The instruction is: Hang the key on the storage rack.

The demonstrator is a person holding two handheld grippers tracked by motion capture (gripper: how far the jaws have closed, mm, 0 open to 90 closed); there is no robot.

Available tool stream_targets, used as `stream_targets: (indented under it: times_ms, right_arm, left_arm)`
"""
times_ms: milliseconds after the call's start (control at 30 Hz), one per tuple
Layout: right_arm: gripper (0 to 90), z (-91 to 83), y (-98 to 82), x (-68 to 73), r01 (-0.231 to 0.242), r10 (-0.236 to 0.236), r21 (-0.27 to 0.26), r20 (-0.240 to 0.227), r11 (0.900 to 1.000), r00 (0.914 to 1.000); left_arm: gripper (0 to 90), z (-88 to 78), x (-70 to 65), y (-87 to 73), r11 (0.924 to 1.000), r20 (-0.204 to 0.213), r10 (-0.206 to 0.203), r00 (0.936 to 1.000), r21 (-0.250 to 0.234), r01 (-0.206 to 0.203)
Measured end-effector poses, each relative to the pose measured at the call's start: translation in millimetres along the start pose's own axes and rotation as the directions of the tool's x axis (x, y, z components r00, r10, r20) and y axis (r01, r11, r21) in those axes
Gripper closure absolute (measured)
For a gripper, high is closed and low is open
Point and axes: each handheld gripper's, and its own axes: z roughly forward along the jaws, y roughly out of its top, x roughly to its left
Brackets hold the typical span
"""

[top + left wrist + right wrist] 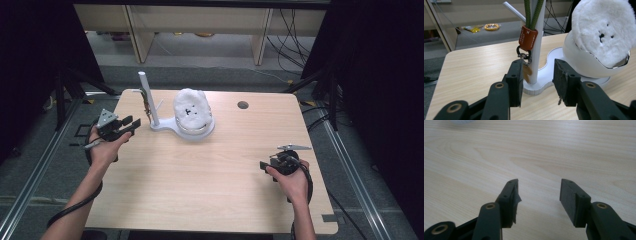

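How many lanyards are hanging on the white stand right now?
1: a green-corded lanyard with an orange clasp hangs against the white stand post, beside the fluffy white toy. Others behind the post may be hidden.

The high view looks forward and down from above the near edge of the worktop (pixel 200 170), taking in its whole surface and the floor beyond. The left gripper view sits low and close, facing the white stand (pixel 536 50) and fluffy white object (pixel 601 30), which the high view also shows far left of centre. The right gripper view looks down, very near bare wood.
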Motion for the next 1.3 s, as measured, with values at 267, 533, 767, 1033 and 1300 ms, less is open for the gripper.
stream_targets:
  times_ms: [267,533,767,1033,1300]
  right_arm:
    - [50.2,0.5,-0.1,-1.9,0.011,-0.011,-0.010,-0.001,1.000,0.9999]
    - [50.2,1.7,-0.7,-4.4,0.029,-0.029,-0.015,0.001,0.999,0.9996]
    - [50.1,1.5,-1.3,-2.9,0.017,-0.017,-0.009,-0.009,1.000,0.9998]
    - [50.1,7.0,-2.4,-2.8,0.048,-0.048,-0.022,-0.002,0.999,0.9988]
    - [50.0,11.9,-4.2,3.9,0.015,-0.015,0.004,0.000,1.000,0.9999]
  left_arm:
    - [55.1,-25.1,-5.9,-12.3,0.9992,-0.012,0.018,0.9998,-0.035,-0.018]
    - [51.9,-51.2,-11.9,-35.8,0.9982,-0.046,0.031,0.9984,-0.051,-0.033]
    - [49.4,-67.3,-17.8,-67.3,0.9991,-0.057,0.018,0.9982,-0.037,-0.020]
    - [47.1,-69.8,-21.4,-93.6,0.9998,-0.039,-0.004,0.9992,-0.022,0.003]
    - [46.5,-70.0,-22.7,-100.4,0.9983,-0.037,-0.026,0.9990,-0.053,0.024]
